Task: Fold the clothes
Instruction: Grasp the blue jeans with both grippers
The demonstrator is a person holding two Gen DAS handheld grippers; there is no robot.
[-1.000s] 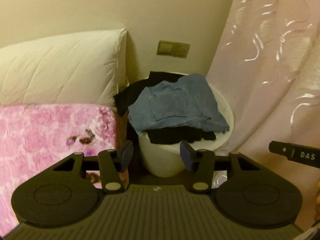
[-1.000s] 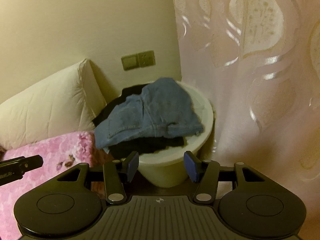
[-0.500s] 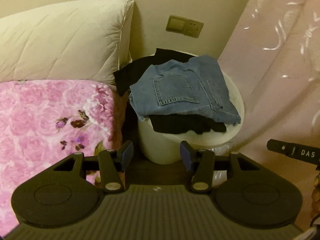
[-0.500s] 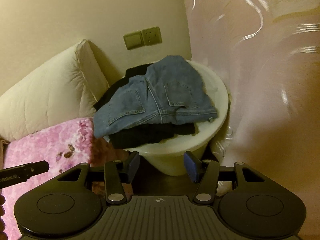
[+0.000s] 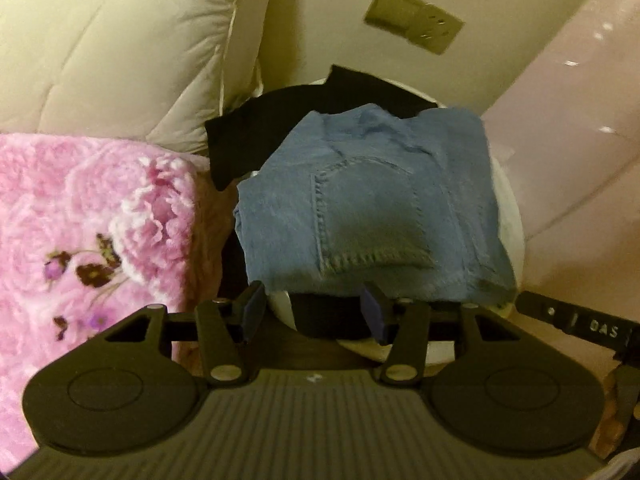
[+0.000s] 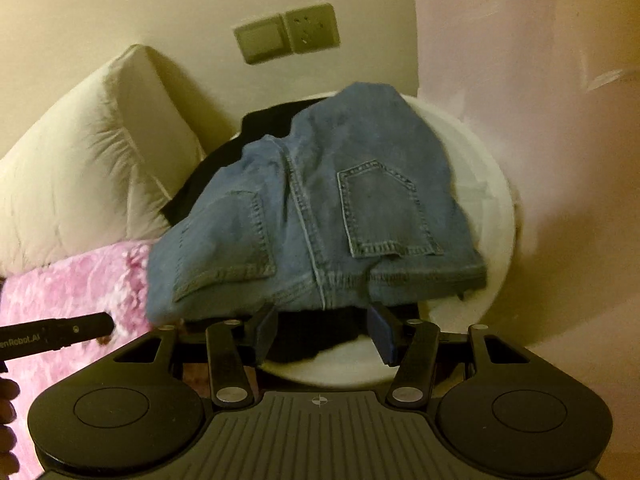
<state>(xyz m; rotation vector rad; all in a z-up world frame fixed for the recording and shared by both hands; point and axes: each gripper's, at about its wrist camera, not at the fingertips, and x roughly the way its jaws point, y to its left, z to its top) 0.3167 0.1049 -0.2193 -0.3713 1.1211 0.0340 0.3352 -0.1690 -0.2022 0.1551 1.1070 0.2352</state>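
Observation:
Blue jeans (image 5: 372, 208) lie bunched on top of dark clothes (image 5: 272, 128) in a white round tub (image 5: 510, 216). My left gripper (image 5: 314, 314) is open and empty, its fingertips just at the near hem of the jeans. In the right wrist view the same jeans (image 6: 316, 208) fill the middle, over black cloth (image 6: 312, 340) in the tub (image 6: 480, 184). My right gripper (image 6: 324, 332) is open and empty, fingertips at the jeans' waistband edge. Each gripper's side shows at the edge of the other's view.
A pink flowered blanket (image 5: 80, 232) covers the bed to the left of the tub. A cream pillow (image 5: 120, 40) leans on the wall behind it. A pink curtain (image 6: 540, 80) hangs on the right. Wall sockets (image 6: 286, 34) sit above the tub.
Both grippers have moved forward and down toward the tub; the jeans now loom much larger and sit right at the fingertips. Both stay open.

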